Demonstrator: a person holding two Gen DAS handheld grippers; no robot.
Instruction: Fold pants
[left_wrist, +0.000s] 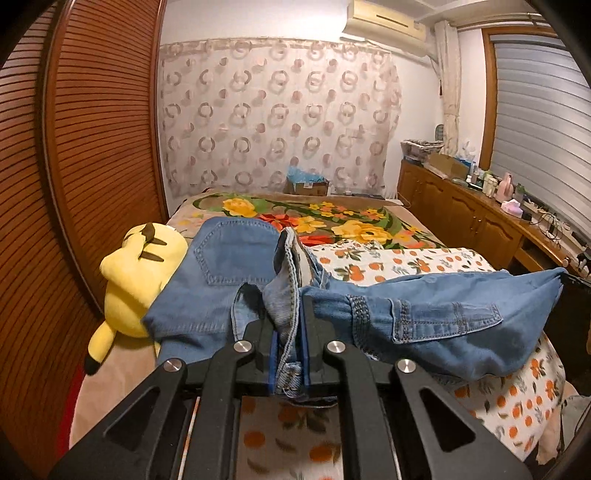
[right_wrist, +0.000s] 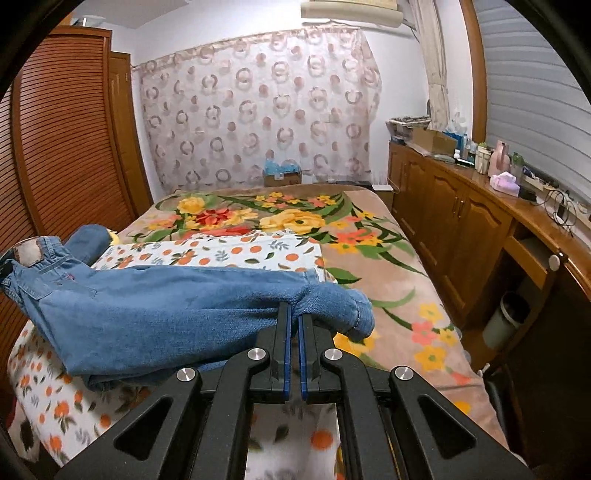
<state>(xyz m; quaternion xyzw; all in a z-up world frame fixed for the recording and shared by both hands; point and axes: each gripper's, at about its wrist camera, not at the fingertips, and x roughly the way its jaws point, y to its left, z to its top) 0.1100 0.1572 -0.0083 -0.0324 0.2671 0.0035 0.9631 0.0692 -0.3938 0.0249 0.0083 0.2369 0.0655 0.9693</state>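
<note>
Left wrist view: my left gripper (left_wrist: 290, 325) is clamped on a bunched denim edge of the pants (left_wrist: 443, 317), probably the waistband; seams blur here
Right wrist view: my right gripper (right_wrist: 294, 325) pinches the pants (right_wrist: 166, 314) near a leg end, pads nearly together on the cloth
Pants: stretched between my two grippers, lifted above the orange-print sheet (right_wrist: 221, 254); one back pocket faces up
Bed: floral blanket (right_wrist: 369, 240) under the sheet
Beside pants: yellow plush toy (left_wrist: 136, 273) touching the denim, against the wooden wardrobe (left_wrist: 55, 184)
</note>
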